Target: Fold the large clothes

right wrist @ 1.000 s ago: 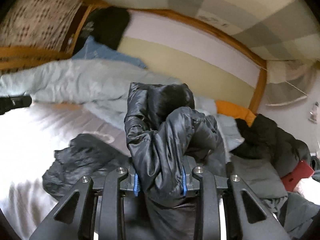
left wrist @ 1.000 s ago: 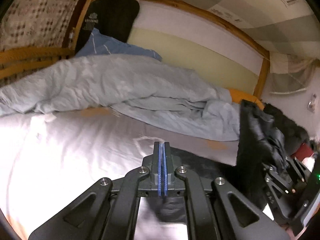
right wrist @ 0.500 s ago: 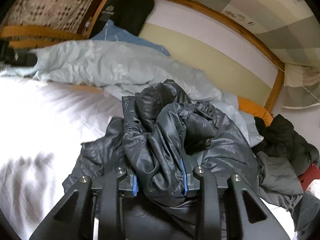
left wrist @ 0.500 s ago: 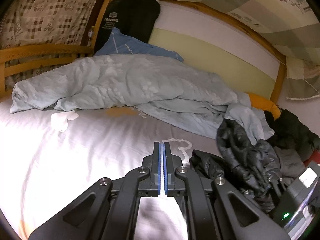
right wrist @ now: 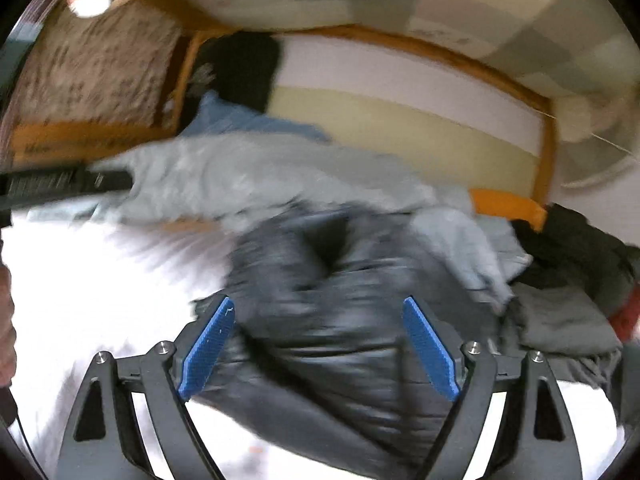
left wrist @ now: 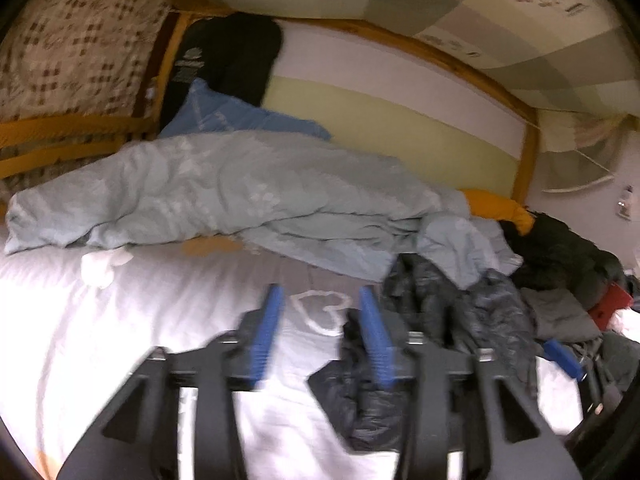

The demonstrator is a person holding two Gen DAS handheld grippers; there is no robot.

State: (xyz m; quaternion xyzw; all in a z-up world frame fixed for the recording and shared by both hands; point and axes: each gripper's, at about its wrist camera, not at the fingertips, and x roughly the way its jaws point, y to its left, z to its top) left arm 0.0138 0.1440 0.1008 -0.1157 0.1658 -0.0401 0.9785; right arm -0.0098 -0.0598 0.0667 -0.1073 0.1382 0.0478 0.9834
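**Item: dark quilted puffer jacket — released, unfolded**

Location: dark grey, shiny quilted puffer jacket (right wrist: 340, 312) lies crumpled on the white bed sheet (left wrist: 120, 320), just in front of the rumpled pale blue duvet (left wrist: 240, 192).

Right tongs (right wrist: 320, 344): opening, blue pads spread wide; jacket between them but not pressed.

Left tongs (left wrist: 320, 332): opening, apart — nothing between them; a jacket edge lies just beside the right-hand pad.

Hazards: the slippery, puffy shell may spring out of any fold; a blind regrasp in this heap could catch several layers, or the duvet corner lying against the jacket; both views are blurred.
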